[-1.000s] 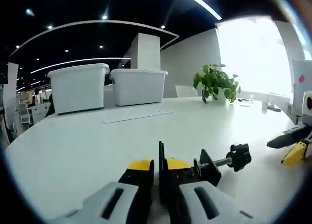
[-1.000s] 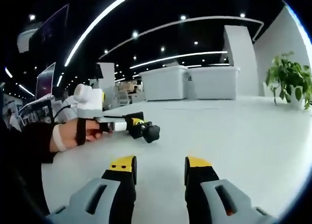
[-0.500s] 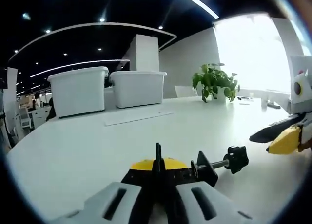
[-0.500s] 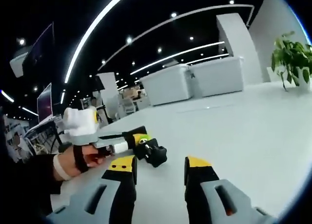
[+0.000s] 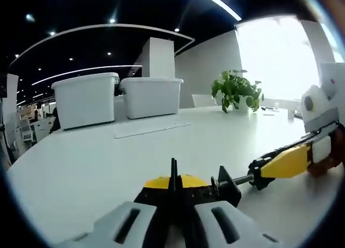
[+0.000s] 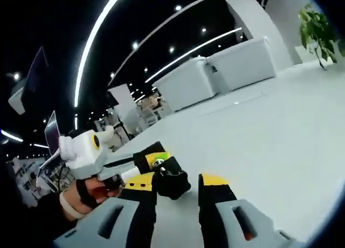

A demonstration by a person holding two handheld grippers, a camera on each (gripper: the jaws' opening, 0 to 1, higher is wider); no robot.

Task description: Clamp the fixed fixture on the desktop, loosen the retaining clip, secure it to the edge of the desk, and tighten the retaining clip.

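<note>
The black clamp fixture (image 5: 226, 187) lies low over the white desk (image 5: 97, 162). My left gripper (image 5: 173, 184) is shut on its thin upright plate. Its screw runs right to a black knob (image 5: 260, 182). My right gripper (image 5: 257, 170) comes in from the right, and its yellow finger (image 5: 285, 160) lies against the knob. In the right gripper view the knob (image 6: 172, 184) sits between the open jaws of my right gripper (image 6: 178, 180), nearer the left one. Just behind it my left gripper (image 6: 155, 160) is held by a person's hand (image 6: 89, 191).
Two white bins (image 5: 86, 98) (image 5: 152, 95) and a potted plant (image 5: 237, 91) stand at the desk's far side, with a long flat strip (image 5: 151, 128) before them. In the right gripper view, office desks and a monitor (image 6: 52, 136) lie beyond the desk's left edge.
My right gripper has moved in from the right and its jaws now straddle the knob. My left gripper went from slightly parted to shut on the plate and has stayed put.
</note>
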